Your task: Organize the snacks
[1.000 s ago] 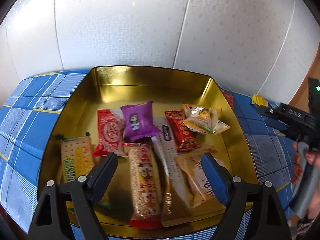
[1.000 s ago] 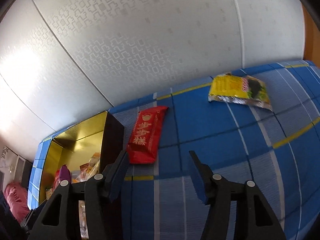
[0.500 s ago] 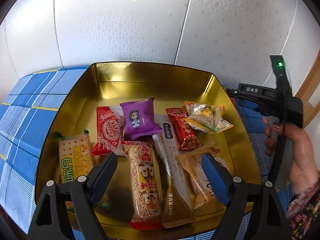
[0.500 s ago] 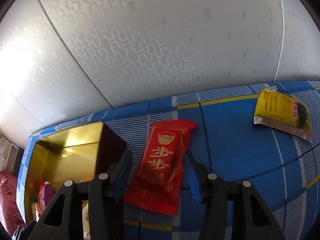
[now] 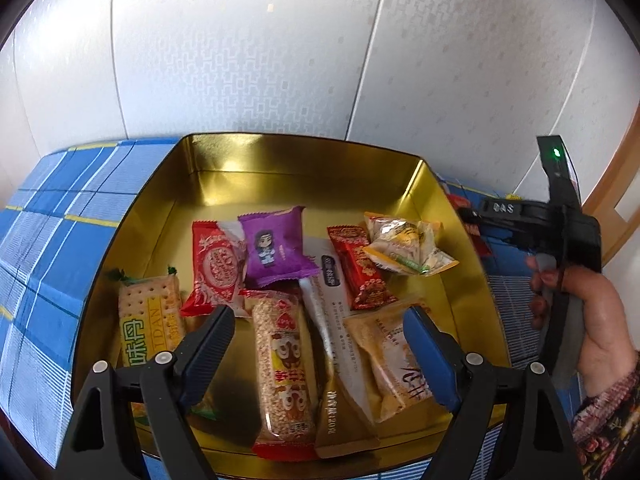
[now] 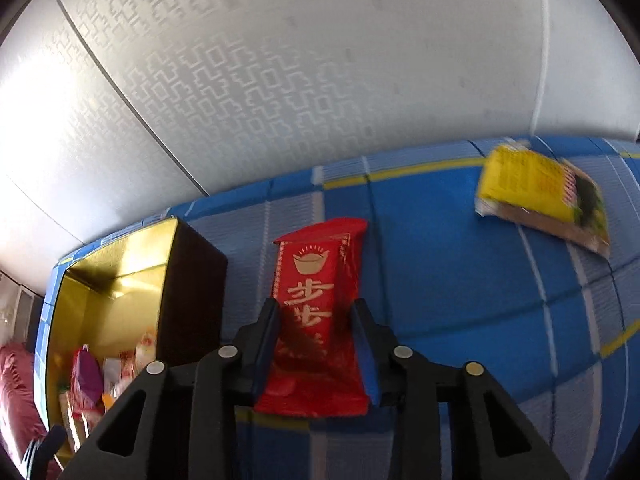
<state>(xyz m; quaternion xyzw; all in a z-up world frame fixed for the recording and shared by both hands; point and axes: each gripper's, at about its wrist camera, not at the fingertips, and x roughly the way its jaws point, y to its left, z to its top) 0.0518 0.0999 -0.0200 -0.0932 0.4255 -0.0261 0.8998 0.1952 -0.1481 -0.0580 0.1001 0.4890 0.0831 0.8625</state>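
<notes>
Now right gripper (image 6: 316,320) — red packet (image 6: 316,296) between

A blue checked cloth (image 6: 420,220) with yellow lines covered the surface. Behind it stood a white patterned wall (image 5: 248,60), with a wooden frame (image 5: 618,200) at its right.
</notes>
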